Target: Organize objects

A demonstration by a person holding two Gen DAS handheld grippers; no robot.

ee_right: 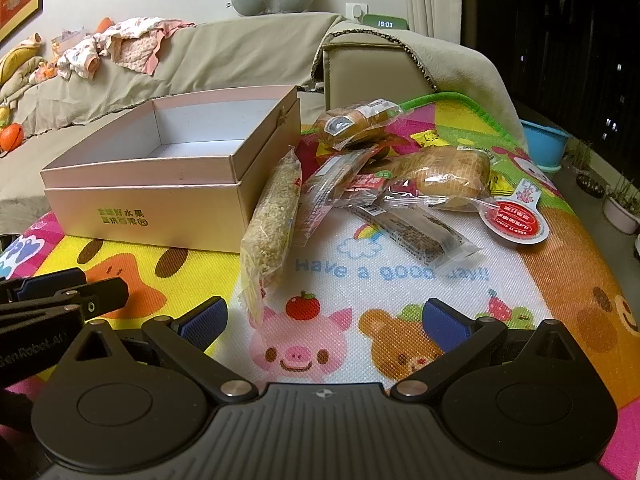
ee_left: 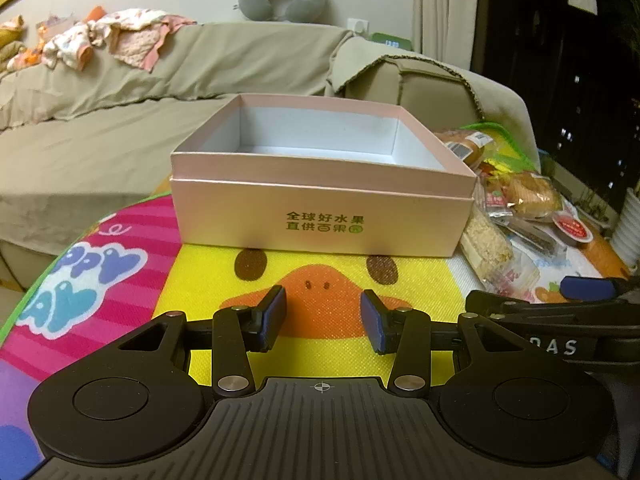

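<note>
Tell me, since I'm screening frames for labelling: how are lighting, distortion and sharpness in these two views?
Left wrist view: dim warm indoor light, strong fisheye bowing at the edges, green print on the open pink cardboard box readable. Right wrist view: same bowing, glare on the clear plastic snack wrappers, the colourful cartoon mat sharp, dark window at right.

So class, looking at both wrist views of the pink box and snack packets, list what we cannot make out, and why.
- Box floor, near part: left wrist view, hidden by its front wall.
- Snack pile: left wrist view, partly hidden by the box and the right gripper.
- Packet labels: right wrist view, too small and upside down.
- Left gripper: right wrist view, cut off by the left edge.
</note>
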